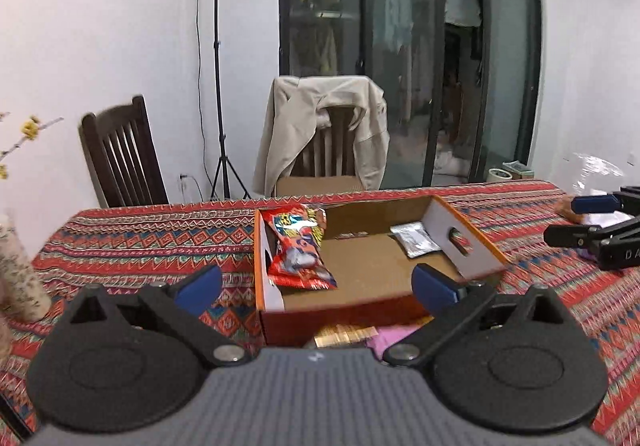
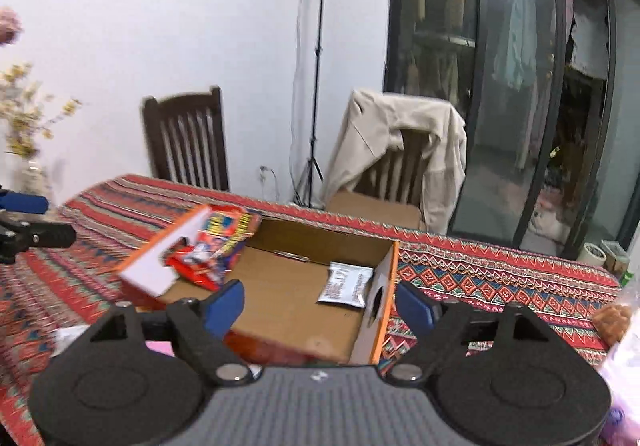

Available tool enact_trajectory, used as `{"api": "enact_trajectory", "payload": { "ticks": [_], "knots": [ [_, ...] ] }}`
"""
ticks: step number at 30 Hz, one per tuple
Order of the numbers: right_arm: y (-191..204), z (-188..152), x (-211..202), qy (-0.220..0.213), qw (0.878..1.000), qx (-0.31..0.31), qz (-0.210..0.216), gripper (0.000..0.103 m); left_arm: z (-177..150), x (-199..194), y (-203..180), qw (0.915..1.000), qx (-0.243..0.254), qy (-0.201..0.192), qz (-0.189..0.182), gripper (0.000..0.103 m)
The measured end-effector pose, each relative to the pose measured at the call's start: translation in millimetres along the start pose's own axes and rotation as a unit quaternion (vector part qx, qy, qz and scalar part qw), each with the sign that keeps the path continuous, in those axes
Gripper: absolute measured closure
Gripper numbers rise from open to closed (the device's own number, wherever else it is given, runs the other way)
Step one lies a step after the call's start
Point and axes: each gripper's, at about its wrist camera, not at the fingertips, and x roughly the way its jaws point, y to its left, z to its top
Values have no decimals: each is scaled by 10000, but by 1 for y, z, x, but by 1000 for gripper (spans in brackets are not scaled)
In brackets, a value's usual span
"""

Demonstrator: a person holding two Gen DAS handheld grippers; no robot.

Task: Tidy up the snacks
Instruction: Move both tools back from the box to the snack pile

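An open cardboard box (image 1: 362,270) with orange and white walls sits on the patterned tablecloth; it also shows in the right wrist view (image 2: 288,298). Inside lie red snack bags (image 1: 302,250) at the left (image 2: 212,246) and a silver packet (image 1: 416,240) at the right (image 2: 346,282). My left gripper (image 1: 318,286) is open and empty, just short of the box's near wall. My right gripper (image 2: 320,306) is open and empty above the box's near right corner. A gold-wrapped snack (image 1: 344,336) and a pink packet (image 1: 390,338) lie in front of the box.
The right gripper (image 1: 592,230) shows at the right edge of the left view, over a brown snack (image 1: 568,206) and a clear bag (image 1: 596,170). A floral vase (image 1: 18,270) stands left. Two chairs (image 1: 124,158), one draped with a beige jacket (image 1: 324,126), stand behind the table.
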Motion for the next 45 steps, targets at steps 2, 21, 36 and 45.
{"api": "enact_trajectory", "payload": {
  "ticks": [2,21,36,45],
  "knots": [
    [7,-11,-28,-137,9999,-13,82,18,-17,-25,-10,9998,54,-169,-40,0],
    [81,-158,-154,-166,9994,174,236,13,-161,-139,-26,9982,-537,19,263,0],
    [104,-215,-148,303,9986,379,191,12,-188,-118,-13,9966,-623,447,303,0],
    [99,-199,-116,336,9985,394,160,12,-163,-68,10,9960,-567,553,416,0]
  ]
}}
